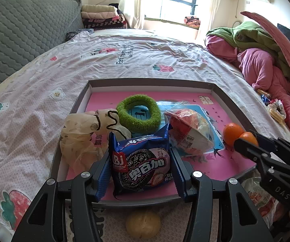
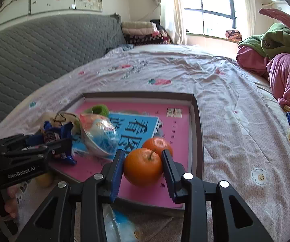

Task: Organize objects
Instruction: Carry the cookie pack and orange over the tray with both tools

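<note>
tray (image 1: 80, 100) lay on bed (image 1: 44, 76) | in tray: ring (image 1: 138, 112) at back, cloth bag (image 1: 84, 133) to its left, wrapped bowl (image 1: 189, 133) to its right, biscuit packet (image 1: 142, 161) in front | two oranges (image 2: 142, 166) at tray's right side, touching

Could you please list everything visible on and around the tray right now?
shallow cardboard tray with pink floor: one, grey-rimmed, on the bed
blue cookie packet: one, over tray's near edge, gripped by left tool
round oranges: two; one in right tool, one resting in tray behind it
fuzzy green ring: one, tray centre
clear-wrapped red-and-white bowl: one, in the tray
beige mesh pouch: one, tray's left edge
pale yellow fruit: one, outside tray
left tool: black, blue pads
right tool: black, blue pads
</note>
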Tool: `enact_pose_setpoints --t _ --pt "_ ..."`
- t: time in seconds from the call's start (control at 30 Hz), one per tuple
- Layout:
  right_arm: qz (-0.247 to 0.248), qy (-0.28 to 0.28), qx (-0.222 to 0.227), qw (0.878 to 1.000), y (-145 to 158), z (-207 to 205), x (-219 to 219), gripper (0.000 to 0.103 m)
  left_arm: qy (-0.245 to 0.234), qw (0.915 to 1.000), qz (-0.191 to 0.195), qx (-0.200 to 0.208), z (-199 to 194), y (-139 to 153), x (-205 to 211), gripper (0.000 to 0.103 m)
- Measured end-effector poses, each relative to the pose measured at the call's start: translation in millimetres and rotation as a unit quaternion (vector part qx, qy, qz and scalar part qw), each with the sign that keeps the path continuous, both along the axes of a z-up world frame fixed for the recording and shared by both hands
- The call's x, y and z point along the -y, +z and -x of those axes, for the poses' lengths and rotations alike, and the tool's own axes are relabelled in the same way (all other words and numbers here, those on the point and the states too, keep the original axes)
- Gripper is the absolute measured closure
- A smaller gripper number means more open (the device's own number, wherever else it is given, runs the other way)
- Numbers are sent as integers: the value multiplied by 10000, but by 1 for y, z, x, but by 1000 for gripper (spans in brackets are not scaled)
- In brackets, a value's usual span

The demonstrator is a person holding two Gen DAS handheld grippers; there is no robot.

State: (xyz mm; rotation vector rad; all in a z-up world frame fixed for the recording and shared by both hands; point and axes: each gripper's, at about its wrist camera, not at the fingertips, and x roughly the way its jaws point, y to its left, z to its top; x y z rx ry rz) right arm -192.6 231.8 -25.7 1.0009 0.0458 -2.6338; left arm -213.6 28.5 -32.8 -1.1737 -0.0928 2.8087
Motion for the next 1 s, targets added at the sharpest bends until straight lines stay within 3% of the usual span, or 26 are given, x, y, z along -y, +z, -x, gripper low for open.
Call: enact_pose_setpoints --t 0.5,1.0 --pt "76 -74 153 9998 -3 0 -4 65 -44 9998 200 -22 -3 -1 -4 48" --pt "208 -105 34 9997 8 -8 -10 65 -1 9992 241 307 3 -2 -6 46"
